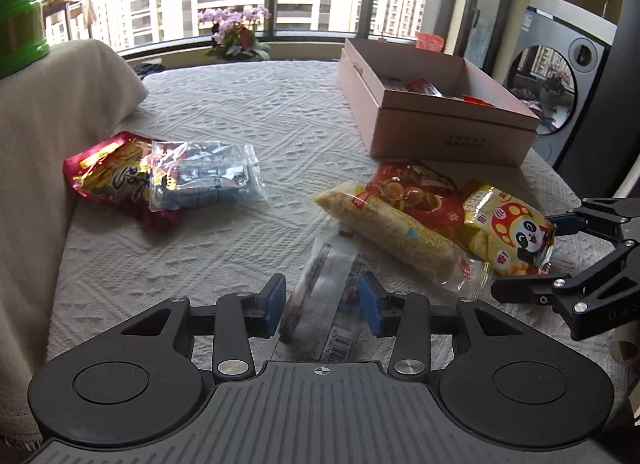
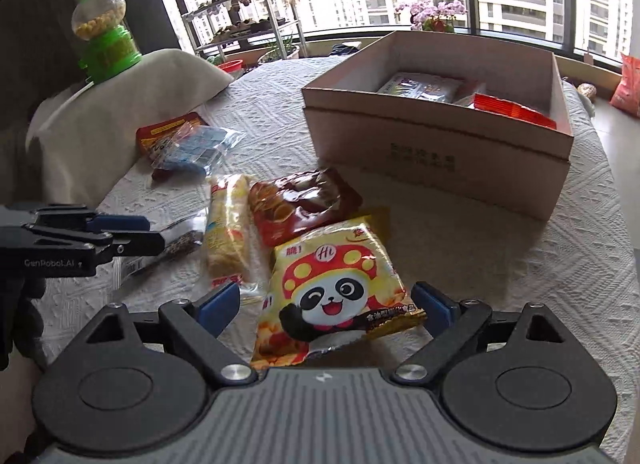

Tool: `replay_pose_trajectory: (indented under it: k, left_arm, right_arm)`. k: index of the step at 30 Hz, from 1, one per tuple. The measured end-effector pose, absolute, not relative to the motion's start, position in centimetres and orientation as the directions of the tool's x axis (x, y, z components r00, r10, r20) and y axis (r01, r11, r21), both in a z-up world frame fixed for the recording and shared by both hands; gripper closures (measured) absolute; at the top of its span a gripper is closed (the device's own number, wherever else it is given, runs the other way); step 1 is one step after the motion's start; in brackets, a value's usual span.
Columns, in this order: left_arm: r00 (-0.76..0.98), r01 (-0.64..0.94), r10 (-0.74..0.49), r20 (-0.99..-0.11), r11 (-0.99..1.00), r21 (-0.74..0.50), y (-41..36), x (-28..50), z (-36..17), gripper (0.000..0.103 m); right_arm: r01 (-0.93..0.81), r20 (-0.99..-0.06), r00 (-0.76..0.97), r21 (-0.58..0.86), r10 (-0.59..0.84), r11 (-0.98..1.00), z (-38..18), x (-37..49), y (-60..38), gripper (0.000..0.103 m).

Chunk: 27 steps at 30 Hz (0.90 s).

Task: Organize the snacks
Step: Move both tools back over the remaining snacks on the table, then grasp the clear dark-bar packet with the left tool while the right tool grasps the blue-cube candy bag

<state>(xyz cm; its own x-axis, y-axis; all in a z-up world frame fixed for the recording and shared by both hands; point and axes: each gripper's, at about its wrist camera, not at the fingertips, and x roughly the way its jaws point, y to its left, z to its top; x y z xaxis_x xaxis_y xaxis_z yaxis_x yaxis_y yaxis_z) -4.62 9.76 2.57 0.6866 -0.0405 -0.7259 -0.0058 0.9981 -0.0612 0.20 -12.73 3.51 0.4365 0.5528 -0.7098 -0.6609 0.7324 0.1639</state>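
In the left wrist view my left gripper (image 1: 322, 302) stands open on either side of a clear packet with dark contents (image 1: 320, 288) that lies on the white cloth. Its blue pads sit close to the packet's edges. My right gripper (image 2: 328, 304) is open wide around the near end of a yellow panda snack bag (image 2: 340, 276), and neither pad presses on it. A long yellow cracker packet (image 2: 228, 232) and a red-brown bag (image 2: 304, 204) lie just beyond. The right gripper (image 1: 526, 254) also shows at the right edge of the left wrist view, around the panda bag (image 1: 508, 232).
An open cardboard box (image 2: 440, 168) with several packets inside stands at the far right. A red bag (image 1: 112, 176) under a clear blue packet (image 1: 208, 176) lies at the left. A beige cushion (image 1: 60, 104) carries a green candy dispenser (image 2: 104, 40).
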Motion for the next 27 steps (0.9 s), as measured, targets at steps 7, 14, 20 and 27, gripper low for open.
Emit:
replay_pose_trajectory:
  k: [7,14,20,27]
  left_arm:
    - [0.683,0.043,-0.046,-0.729,0.999,-0.022,8.7,-3.1,1.7,0.055]
    - [0.708,-0.06,-0.043,-0.704,0.991,-0.121,11.2,-7.0,1.8,0.061]
    - [0.708,-0.202,0.013,-0.706,0.962,-0.185,14.7,-9.4,2.2,0.061]
    - [0.729,-0.263,0.036,-0.683,0.937,-0.231,17.0,-9.9,2.0,0.061]
  right_arm:
    - [-0.669,-0.712,0.511,0.023,0.482,0.743,2.8,-3.0,-13.0,0.005]
    - [-0.646,-0.719,0.515,0.033,0.467,0.763,2.7,-3.8,-13.9,0.0]
    - [-0.685,-0.777,0.453,0.01,0.436,0.729,3.5,-3.3,-13.0,0.0]
    - [-0.732,-0.668,0.457,0.092,0.587,0.675,11.6,0.0,-8.4,0.004]
